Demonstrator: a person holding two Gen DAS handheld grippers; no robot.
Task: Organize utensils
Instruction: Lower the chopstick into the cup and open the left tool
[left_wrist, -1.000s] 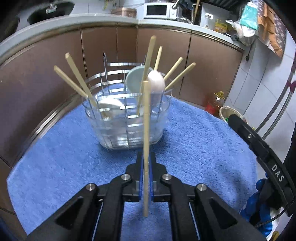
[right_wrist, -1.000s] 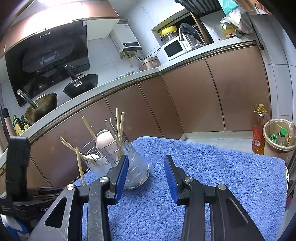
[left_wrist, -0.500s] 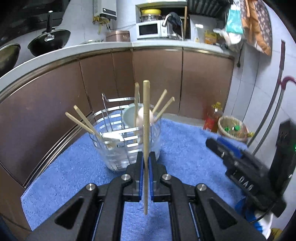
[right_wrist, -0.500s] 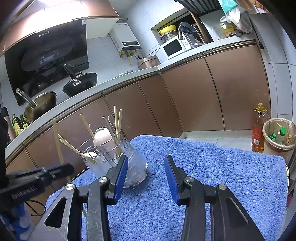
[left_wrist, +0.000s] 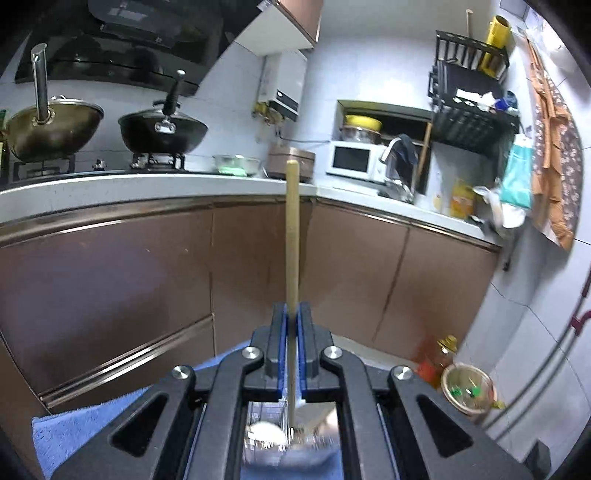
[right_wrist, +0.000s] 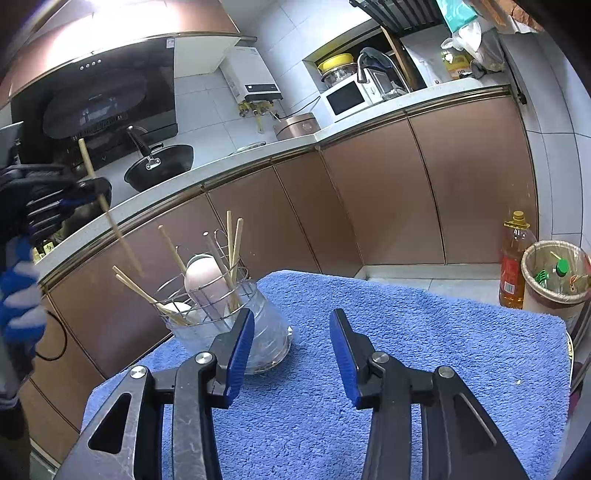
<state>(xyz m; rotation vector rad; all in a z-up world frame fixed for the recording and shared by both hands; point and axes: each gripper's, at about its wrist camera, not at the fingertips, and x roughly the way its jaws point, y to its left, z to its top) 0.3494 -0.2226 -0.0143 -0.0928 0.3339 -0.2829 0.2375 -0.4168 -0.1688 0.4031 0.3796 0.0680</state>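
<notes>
Kitchen setting, blue towel (right_wrist: 424, 332) spread on the counter: one chopstick in transit to the holder.

Left tool (left_wrist: 291, 325): pressed together on a single wooden chopstick (left_wrist: 291, 236), pinched partway along its length and held upright above the utensil holder (right_wrist: 225, 317), which already carries several chopsticks and a pale spoon (right_wrist: 205, 280). Right tool (right_wrist: 291, 354): spread wide, nothing held, parked low over the towel. Chopstick is judged light, stiff, smooth; a grip near mid-length is advised, since a thin round stick may pivot or slip.
</notes>
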